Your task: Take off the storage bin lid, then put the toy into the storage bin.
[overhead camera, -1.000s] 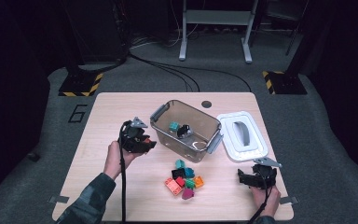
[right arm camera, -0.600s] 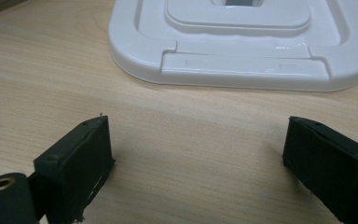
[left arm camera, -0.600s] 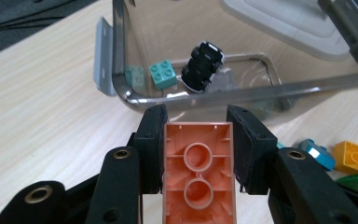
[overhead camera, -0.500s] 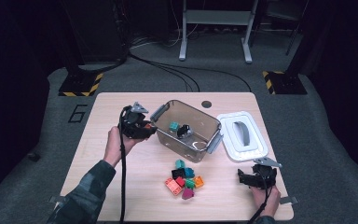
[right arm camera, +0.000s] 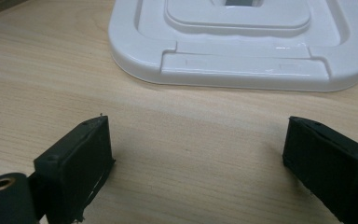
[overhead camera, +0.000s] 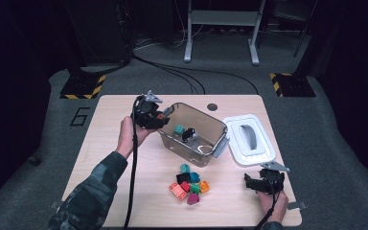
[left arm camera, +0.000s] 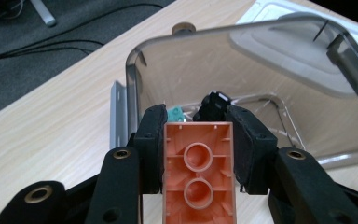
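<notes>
My left gripper (left arm camera: 198,123) is shut on an orange brick (left arm camera: 198,172), whose hollow underside faces the camera. In the high view this left gripper (overhead camera: 165,115) hangs at the left rim of the clear plastic bin (overhead camera: 211,125). A teal brick (overhead camera: 178,129) and a black brick (overhead camera: 189,134) lie inside the bin (left arm camera: 270,79). A pile of several bricks (overhead camera: 189,184) in teal, black, red, orange and magenta lies on the table in front of the bin. My right gripper (overhead camera: 249,182) rests low at the front right, and its jaws (right arm camera: 196,154) stand wide open over bare wood.
The white bin lid (overhead camera: 247,139) lies flat to the right of the bin, just beyond the right gripper, also seen as the white lid (right arm camera: 242,42). A small dark disc (overhead camera: 212,107) sits near the wooden table's far edge (overhead camera: 124,98). Cables run over the floor behind.
The left hand has carried the orange brick up and away from me, from the table's left side to the bin's left rim. The right hand has kept still.
</notes>
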Demonstrator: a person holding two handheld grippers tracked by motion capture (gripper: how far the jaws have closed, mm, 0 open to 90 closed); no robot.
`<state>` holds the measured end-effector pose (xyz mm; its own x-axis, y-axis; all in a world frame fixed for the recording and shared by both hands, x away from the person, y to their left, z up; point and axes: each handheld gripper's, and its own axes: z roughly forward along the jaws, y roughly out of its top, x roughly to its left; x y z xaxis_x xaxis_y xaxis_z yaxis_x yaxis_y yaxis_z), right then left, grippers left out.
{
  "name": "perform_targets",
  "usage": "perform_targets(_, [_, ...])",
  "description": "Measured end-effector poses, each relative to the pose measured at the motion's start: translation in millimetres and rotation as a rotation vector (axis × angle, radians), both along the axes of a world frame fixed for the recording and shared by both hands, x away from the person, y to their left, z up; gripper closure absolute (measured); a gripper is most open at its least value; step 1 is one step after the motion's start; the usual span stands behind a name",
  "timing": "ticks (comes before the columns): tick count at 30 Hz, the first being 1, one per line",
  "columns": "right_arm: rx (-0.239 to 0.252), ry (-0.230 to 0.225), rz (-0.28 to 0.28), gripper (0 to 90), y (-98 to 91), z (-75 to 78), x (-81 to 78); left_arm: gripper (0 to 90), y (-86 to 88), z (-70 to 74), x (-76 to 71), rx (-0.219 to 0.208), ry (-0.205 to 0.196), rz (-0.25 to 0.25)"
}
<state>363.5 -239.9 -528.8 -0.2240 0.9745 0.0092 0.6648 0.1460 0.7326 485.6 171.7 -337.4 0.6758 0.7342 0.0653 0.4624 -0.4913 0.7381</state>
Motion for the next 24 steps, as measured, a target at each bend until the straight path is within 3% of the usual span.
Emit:
perform_targets(6, [0.000,0.000,0.000,7.1,0.0,0.0,0.0,59.0,-11.6,-1.7,9.9,-0.005,-0.022,-0.013])
perform_targets(10, [0.000,0.000,0.000,7.1,0.0,0.0,0.0,59.0,-16.3,-9.7,14.6,-0.022,-0.030,0.004])
perform_targets(19, [0.000,0.000,0.000,7.2,0.0,0.0,-0.1,58.9,-16.2,-26.2,22.0,-0.011,-0.034,0.013])
perform_targets(24, [0.000,0.000,0.000,7.2,0.0,0.0,0.0,58.9,-15.1,-33.9,26.0,-0.030,-0.038,0.036])
